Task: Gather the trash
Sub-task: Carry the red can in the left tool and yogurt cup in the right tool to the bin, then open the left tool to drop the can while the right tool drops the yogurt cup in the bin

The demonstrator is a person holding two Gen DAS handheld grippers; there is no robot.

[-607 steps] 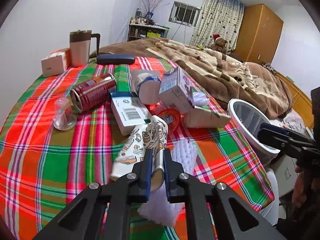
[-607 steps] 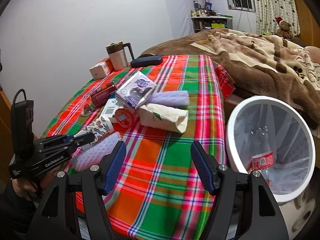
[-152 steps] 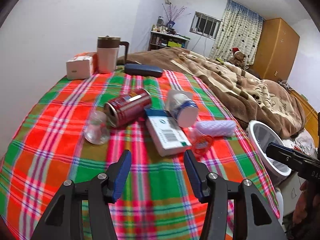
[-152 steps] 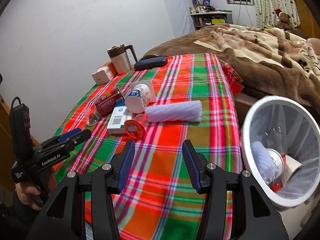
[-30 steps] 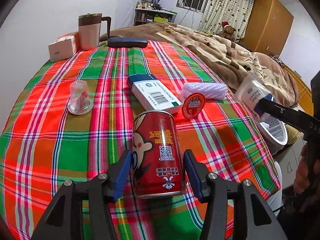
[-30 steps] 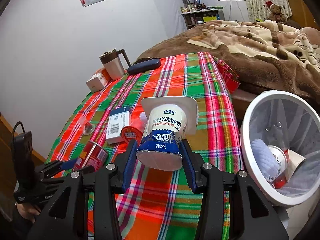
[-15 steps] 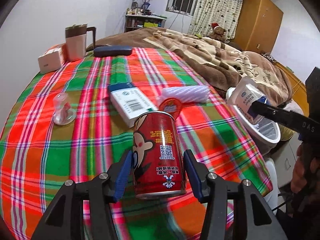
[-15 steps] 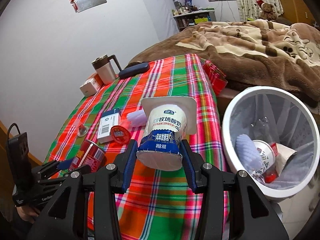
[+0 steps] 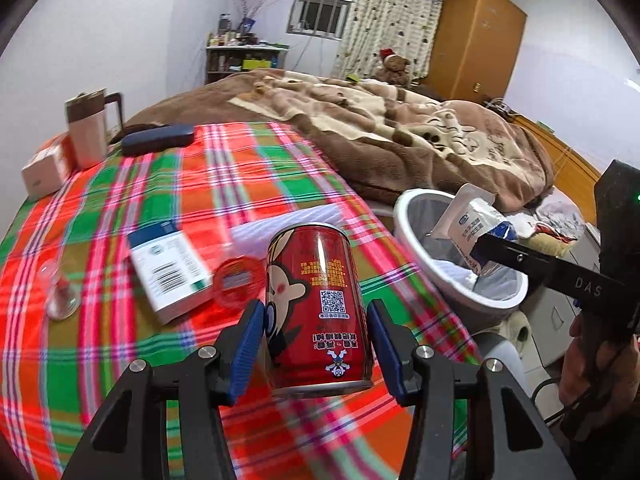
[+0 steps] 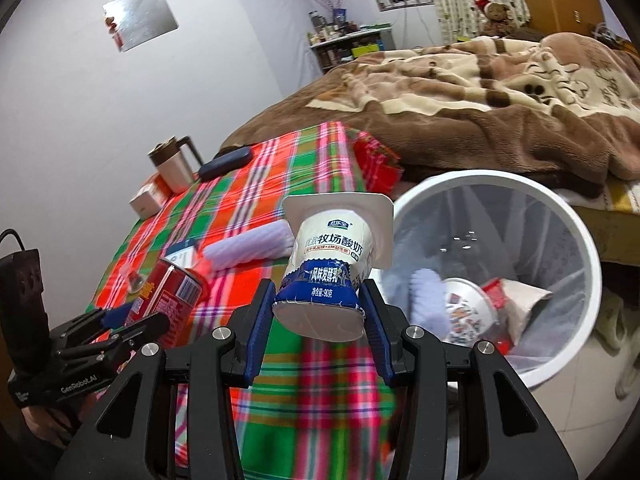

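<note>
Pinching a red drink can in the left gripper, right gripper clamping a white-and-blue yogurt cup beside the white round bin

The yogurt cup has Chinese print you can actually read, 牧场酸奶 in big characters, then 风味发酵乳 and 净含量:90克 on the blue band lower down. The red can has a QR code and a cartoon face with upside-down Chinese print that's too small for me to make out, and the white box on the plaid cloth shows a barcode but no legible words. Gripper bodies are marked too: "GenRobot.AI" on the left gripper, and "DAS" on the right gripper, the rest cut off.
</note>
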